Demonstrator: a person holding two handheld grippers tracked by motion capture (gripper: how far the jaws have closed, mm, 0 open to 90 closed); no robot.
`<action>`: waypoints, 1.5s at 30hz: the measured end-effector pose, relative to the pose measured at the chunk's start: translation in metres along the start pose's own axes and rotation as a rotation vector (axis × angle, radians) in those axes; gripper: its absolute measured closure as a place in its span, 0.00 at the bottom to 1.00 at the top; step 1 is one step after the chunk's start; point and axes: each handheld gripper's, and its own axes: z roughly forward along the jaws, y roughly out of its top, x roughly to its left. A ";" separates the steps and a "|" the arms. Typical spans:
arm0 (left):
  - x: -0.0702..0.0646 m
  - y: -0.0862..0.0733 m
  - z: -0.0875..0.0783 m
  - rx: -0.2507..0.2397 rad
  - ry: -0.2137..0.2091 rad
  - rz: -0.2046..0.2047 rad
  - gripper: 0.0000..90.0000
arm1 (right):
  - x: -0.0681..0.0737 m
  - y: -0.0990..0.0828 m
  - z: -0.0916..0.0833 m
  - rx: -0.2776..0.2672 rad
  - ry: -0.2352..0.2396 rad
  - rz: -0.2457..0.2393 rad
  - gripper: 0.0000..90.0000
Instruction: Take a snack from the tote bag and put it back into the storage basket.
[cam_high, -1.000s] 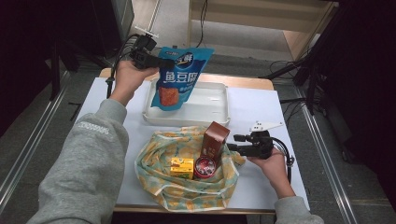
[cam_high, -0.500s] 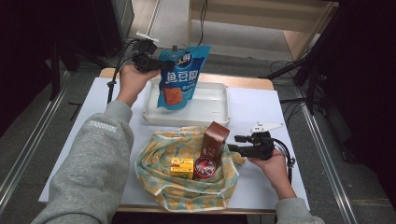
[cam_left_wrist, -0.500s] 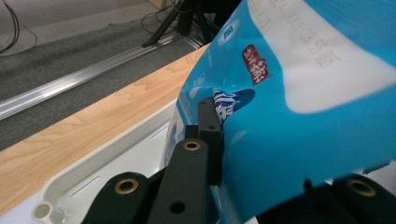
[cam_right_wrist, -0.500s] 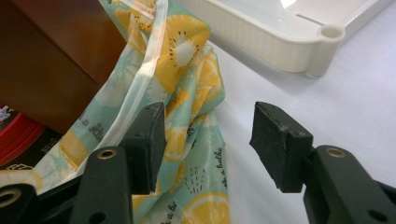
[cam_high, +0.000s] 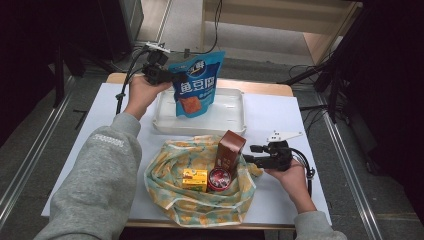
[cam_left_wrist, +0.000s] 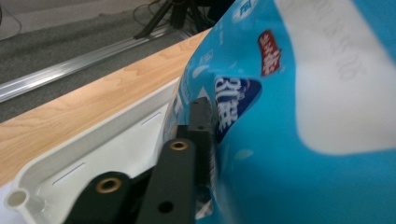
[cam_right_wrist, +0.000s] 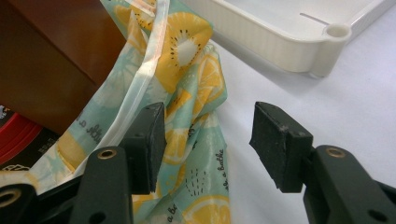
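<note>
Blue snack pouch (cam_high: 195, 82) stands upright in the white tray (cam_high: 235, 122) at the far side of the table, its lower edge on the tray floor. Left gripper (cam_high: 167, 76) meets the pouch at its upper left edge; its jaws have just been opening, with the pouch edge between them. In the left gripper view one black jaw lies against the blue film (cam_left_wrist: 299, 116); the other jaw is hidden behind the pouch, so whether the pads press cannot be told.

Near side of the tray: a fruit-print cloth bag (cam_high: 175, 195) lies open on the white table (cam_high: 75, 150), touching the tray's front rim. Inside it, from left to right, sit a yellow box (cam_high: 195, 179), a round red-lidded tin (cam_high: 219, 178) and an upright brown carton (cam_high: 230, 152).

Right gripper (cam_high: 252, 160) rests level on the table just beside the bag's right edge. Its jaws stand apart, pressing on nothing; a fold of the cloth (cam_right_wrist: 196, 140) lies against the left jaw, bare table between the pads. The tray corner (cam_right_wrist: 327, 51) lies beyond.
</note>
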 end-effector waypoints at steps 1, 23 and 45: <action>0.000 0.000 0.000 0.000 0.000 0.000 0.78 | 0.000 0.000 0.000 -0.001 -0.001 0.001 0.50; -0.003 -0.054 -0.016 0.075 0.018 -0.004 0.61 | -0.002 0.002 0.001 0.004 -0.006 -0.006 0.50; 0.005 -0.081 0.018 0.124 0.057 -0.070 0.80 | -0.003 0.005 0.002 -0.003 -0.004 -0.019 0.51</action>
